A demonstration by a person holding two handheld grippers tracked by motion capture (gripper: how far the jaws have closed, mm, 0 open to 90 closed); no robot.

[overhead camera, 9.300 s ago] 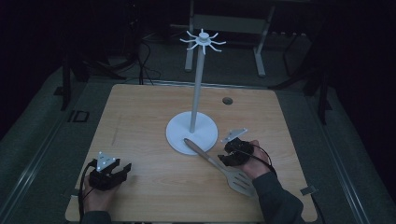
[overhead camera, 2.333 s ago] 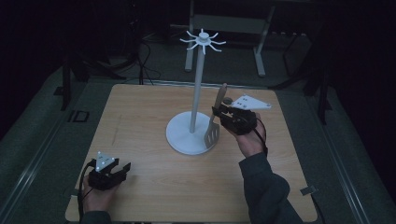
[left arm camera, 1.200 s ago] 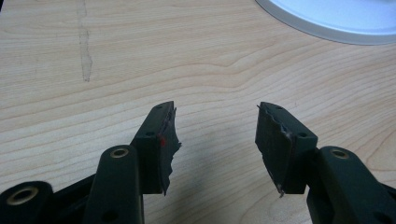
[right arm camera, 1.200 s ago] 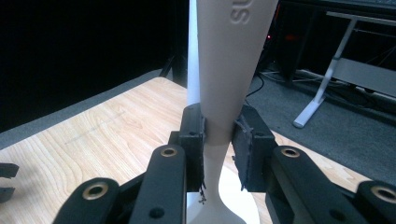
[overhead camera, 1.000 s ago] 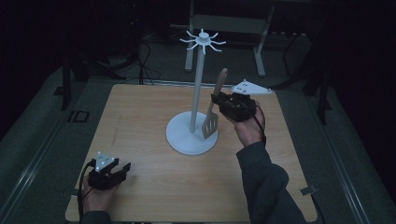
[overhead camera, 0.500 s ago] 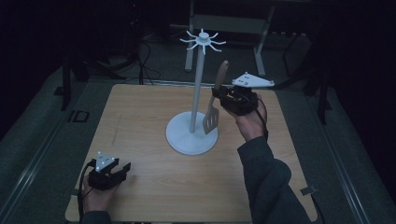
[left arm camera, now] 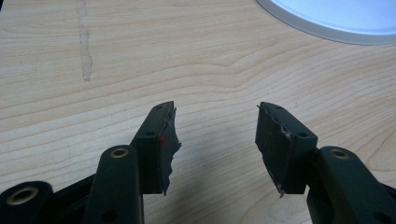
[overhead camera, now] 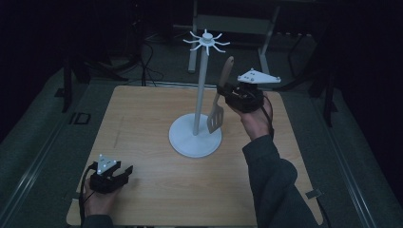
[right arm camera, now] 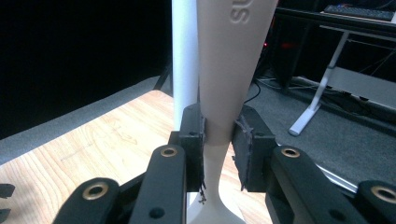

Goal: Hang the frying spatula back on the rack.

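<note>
The right tool (overhead camera: 227, 95) was raised above the far right part of the bench (overhead camera: 142, 142), the forearm reaching up and forward from the lower edge of the high view, the wrist bent so that the grey plate on top lay roughly level; its 2 jaws were clenched on the narrow neck of the spatula (overhead camera: 221, 97), as the right gripper view showed (right arm camera: 219, 93); the spatula hung nearly upright, handle up and slotted blade down, just beside the white pole of the hook stand (overhead camera: 199, 95) and above its round base; the left tool (overhead camera: 124, 174) rested low at the near left corner of the bench, the hand behind it, its jaws released and apart over bare wood (left arm camera: 217, 140).
</note>
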